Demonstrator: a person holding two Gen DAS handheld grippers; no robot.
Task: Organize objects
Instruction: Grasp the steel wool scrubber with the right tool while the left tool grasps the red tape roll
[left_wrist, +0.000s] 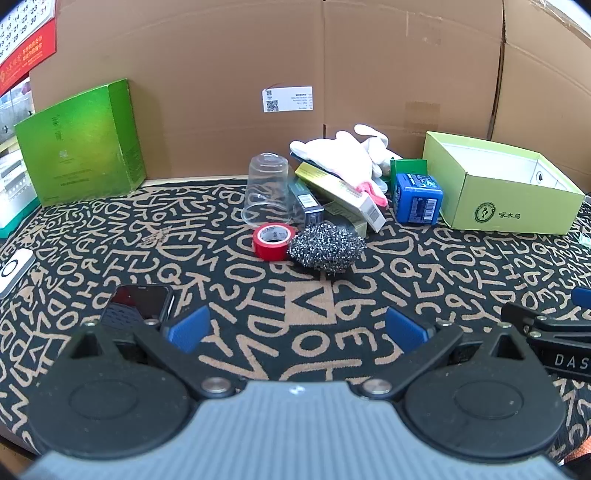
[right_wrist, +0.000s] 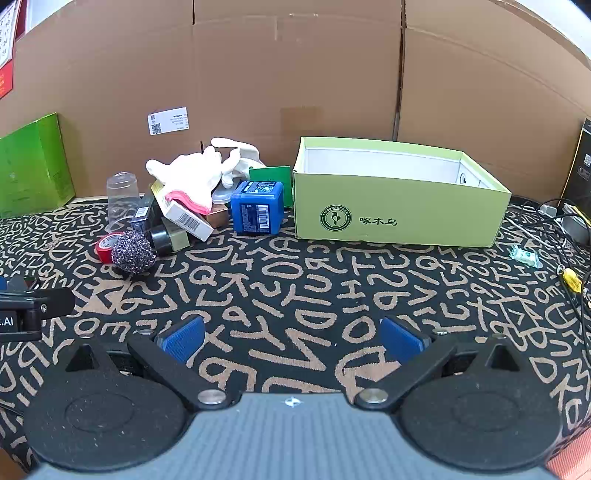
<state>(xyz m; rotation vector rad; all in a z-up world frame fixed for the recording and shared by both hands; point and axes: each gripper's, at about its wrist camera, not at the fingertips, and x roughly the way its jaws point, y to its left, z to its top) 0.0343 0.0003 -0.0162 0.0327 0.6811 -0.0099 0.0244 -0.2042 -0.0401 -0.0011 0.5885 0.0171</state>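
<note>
A pile lies at the back of the letter-patterned cloth: an upturned clear cup (left_wrist: 266, 187), red tape roll (left_wrist: 272, 240), steel wool ball (left_wrist: 327, 248), slim boxes (left_wrist: 341, 194), white gloves (left_wrist: 343, 155) and a blue box (left_wrist: 417, 199). An open light-green box (left_wrist: 506, 188) stands right of the pile; it also shows in the right wrist view (right_wrist: 399, 206). My left gripper (left_wrist: 295, 328) is open and empty, well short of the pile. My right gripper (right_wrist: 291, 338) is open and empty in front of the light-green box.
A tall green box (left_wrist: 81, 144) stands at the back left. A phone (left_wrist: 142, 299) lies by my left finger and a white device (left_wrist: 14, 269) at the left edge. Cables (right_wrist: 569, 229) and a small packet (right_wrist: 524, 255) lie right. A cardboard wall (right_wrist: 295, 81) closes the back.
</note>
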